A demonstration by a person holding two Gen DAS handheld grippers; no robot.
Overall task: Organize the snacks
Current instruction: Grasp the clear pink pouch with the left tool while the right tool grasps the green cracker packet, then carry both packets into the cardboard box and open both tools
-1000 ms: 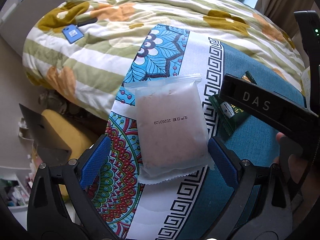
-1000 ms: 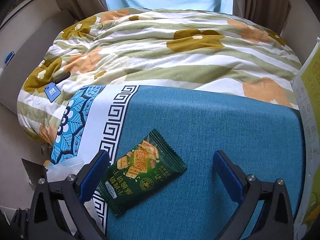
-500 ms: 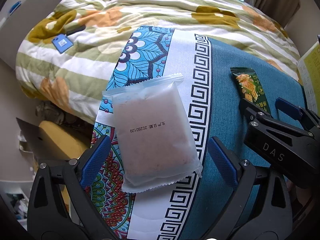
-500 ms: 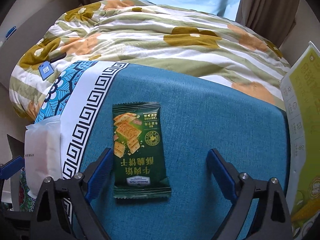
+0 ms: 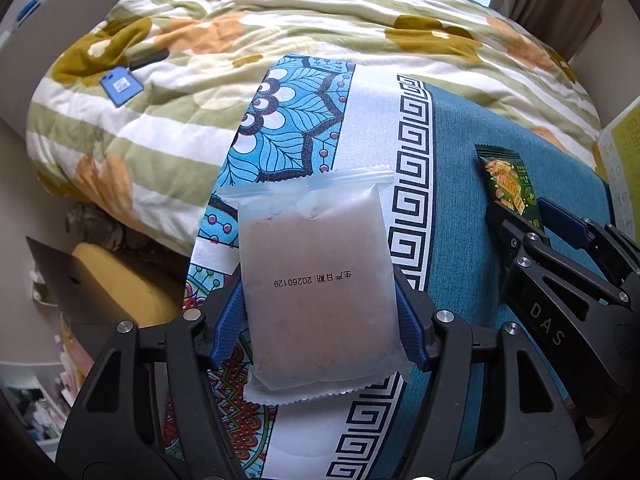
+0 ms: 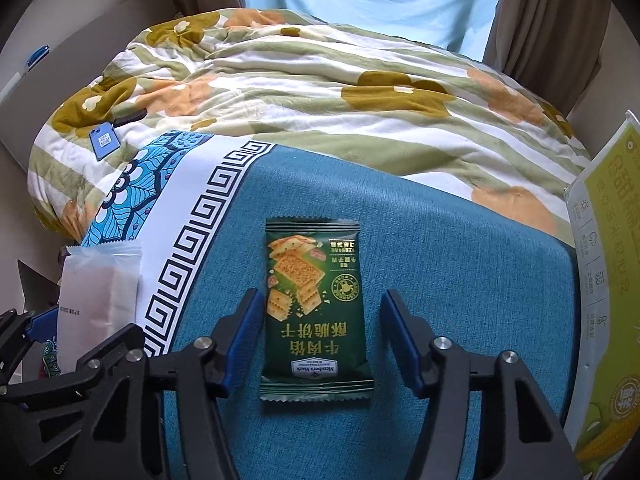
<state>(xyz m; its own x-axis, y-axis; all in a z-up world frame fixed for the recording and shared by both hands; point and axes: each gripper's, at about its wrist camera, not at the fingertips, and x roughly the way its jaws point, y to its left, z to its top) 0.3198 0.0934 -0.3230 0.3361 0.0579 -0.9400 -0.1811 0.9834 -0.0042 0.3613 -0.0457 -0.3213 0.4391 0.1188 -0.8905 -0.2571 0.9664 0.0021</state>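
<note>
A white, frosted snack packet lies on the patterned cloth. My left gripper straddles it from above. Its jaws are closing and both blue pads touch the packet's long sides. A dark green cracker packet lies flat on the teal part of the cloth. Around it stands my right gripper, its jaws closing. The left pad is at the packet's edge and a gap shows at the right pad. The left wrist view shows the right gripper over the green packet.
A green, orange and white flowered quilt covers the bed behind the cloth, with a blue tag on it. A yellow-green carton stands at the cloth's right edge. Left of the cloth, the bed drops off to a yellow object and clutter.
Both pairs of jaws have narrowed around their packets. The right gripper has rolled, so the green packet now lies straight between its fingers. The left pads have come onto the white packet's sides.
</note>
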